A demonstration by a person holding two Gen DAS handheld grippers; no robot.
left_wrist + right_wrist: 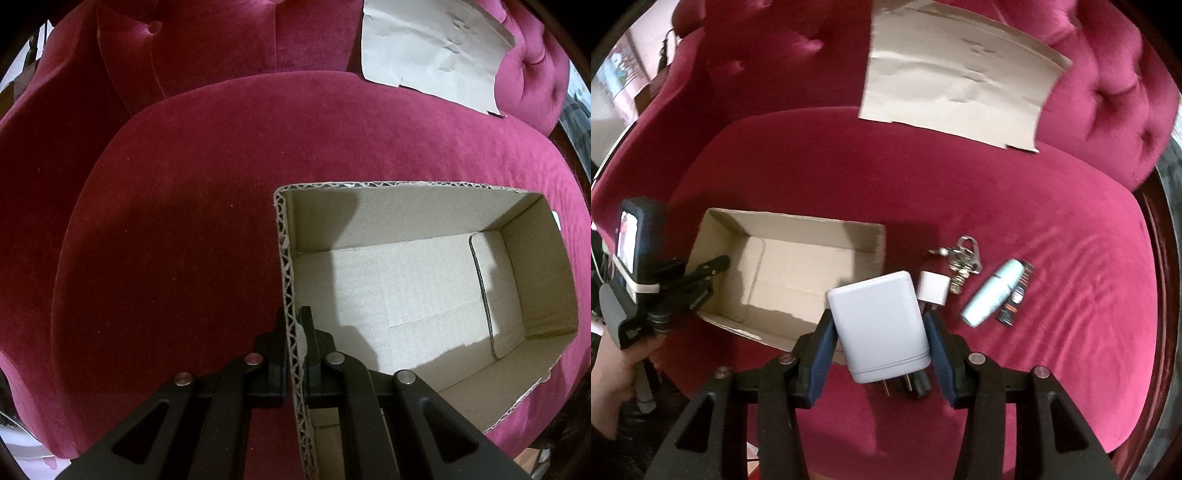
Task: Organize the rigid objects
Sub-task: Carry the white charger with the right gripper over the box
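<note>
The right hand-held gripper (pixel 881 334) is clamped on a large white power adapter (pixel 879 326), its blue-padded fingers (pixel 824 343) pressing the two sides, prongs pointing back toward the wrist; the adapter hangs over the near right corner of the open cardboard box (pixel 783 273), which sits on the red velvet sofa seat (pixel 960 192). The left hand-held gripper (pixel 295 332) pinches the box's corrugated left wall, one finger outside and one inside, steadying it. The step in hand looks like dropping the adapter into the box; doing it well probably means carrying it leftward until it is fully over the bare floor, lowering it below the rim before letting go, and keeping the left pinch firm so the light box does not slide on the soft cushion. Counted: one box, empty as far as it shows; one large adapter held; on the seat to the right, one small white charger cube (pixel 933 290), one bunch of keys (pixel 964 258), one pale teal tube (pixel 991 293) and one dark comb (pixel 1015 299) beside it; one sheet of cardboard (pixel 960 81) leans against the backrest.
</note>
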